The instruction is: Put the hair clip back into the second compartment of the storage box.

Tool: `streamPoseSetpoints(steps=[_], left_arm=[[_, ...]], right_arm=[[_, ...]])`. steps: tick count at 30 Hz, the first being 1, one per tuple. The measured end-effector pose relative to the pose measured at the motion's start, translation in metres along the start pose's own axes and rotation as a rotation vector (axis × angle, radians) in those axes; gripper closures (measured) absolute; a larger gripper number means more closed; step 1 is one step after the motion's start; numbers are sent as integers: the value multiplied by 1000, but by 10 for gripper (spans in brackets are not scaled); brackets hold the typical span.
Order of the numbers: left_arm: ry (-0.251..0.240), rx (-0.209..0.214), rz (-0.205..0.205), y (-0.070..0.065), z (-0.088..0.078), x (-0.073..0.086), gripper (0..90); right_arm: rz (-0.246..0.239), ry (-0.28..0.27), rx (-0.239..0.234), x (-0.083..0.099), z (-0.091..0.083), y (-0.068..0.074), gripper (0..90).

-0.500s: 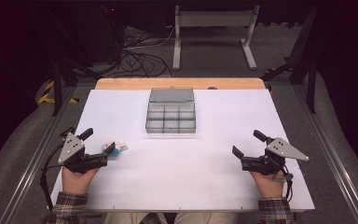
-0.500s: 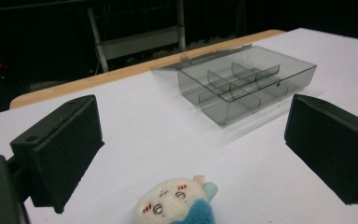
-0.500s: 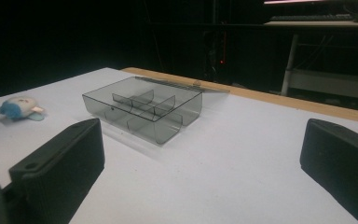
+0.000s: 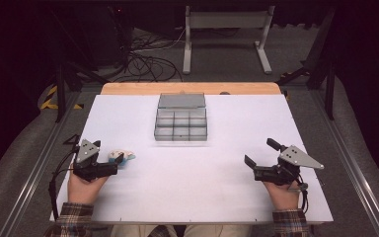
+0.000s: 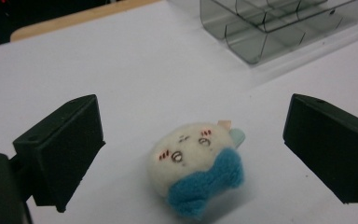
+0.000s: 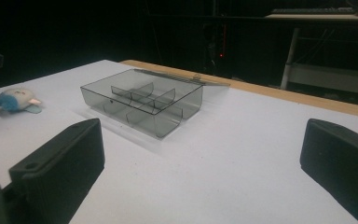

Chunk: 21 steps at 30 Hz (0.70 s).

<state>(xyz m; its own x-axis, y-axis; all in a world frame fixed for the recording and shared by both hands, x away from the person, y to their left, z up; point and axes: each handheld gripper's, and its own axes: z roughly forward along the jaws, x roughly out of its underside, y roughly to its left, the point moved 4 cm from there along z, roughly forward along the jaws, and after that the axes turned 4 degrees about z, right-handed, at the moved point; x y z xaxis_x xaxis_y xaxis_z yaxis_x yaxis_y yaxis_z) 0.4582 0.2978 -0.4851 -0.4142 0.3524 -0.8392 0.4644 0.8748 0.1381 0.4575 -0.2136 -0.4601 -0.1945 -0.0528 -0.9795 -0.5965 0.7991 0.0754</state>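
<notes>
A small cream plush toy [image 5: 191, 158] with a face and a blue bow lies on the white table [image 4: 187, 177] near its left edge. My left gripper [image 5: 193, 140] stands open around it, with a gap between each jaw and the toy. From above, the toy [image 4: 121, 157] sits just ahead of the left gripper [image 4: 114, 165]. At the right side of the table my right gripper [image 4: 260, 153] is open with nothing between its jaws. The right gripper view has that gripper [image 6: 203, 154] facing the toy [image 6: 17, 101] across the table.
A smoky clear plastic box [image 4: 181, 134] with several compartments stands at the table's middle back, its lid open behind it. The box [image 5: 279, 32] lies up and right of the toy, and the box [image 6: 144, 100] is ahead of the right gripper. A wooden strip [image 4: 192, 88] lines the far edge.
</notes>
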Motion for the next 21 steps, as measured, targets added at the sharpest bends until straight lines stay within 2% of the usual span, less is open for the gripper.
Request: streamPoseSetpoints(steps=[5, 9, 15, 21], left_arm=[[84, 20, 3, -2, 9, 6, 70], [144, 15, 9, -3, 16, 10, 82], [188, 9, 8, -2, 25, 14, 112], [205, 21, 0, -2, 29, 15, 170]], right_arm=[[-5, 7, -3, 1, 1, 1, 5], [-8, 13, -5, 1, 3, 2, 5], [-9, 18, -8, 2, 4, 2, 5], [-14, 25, -9, 2, 5, 4, 5]])
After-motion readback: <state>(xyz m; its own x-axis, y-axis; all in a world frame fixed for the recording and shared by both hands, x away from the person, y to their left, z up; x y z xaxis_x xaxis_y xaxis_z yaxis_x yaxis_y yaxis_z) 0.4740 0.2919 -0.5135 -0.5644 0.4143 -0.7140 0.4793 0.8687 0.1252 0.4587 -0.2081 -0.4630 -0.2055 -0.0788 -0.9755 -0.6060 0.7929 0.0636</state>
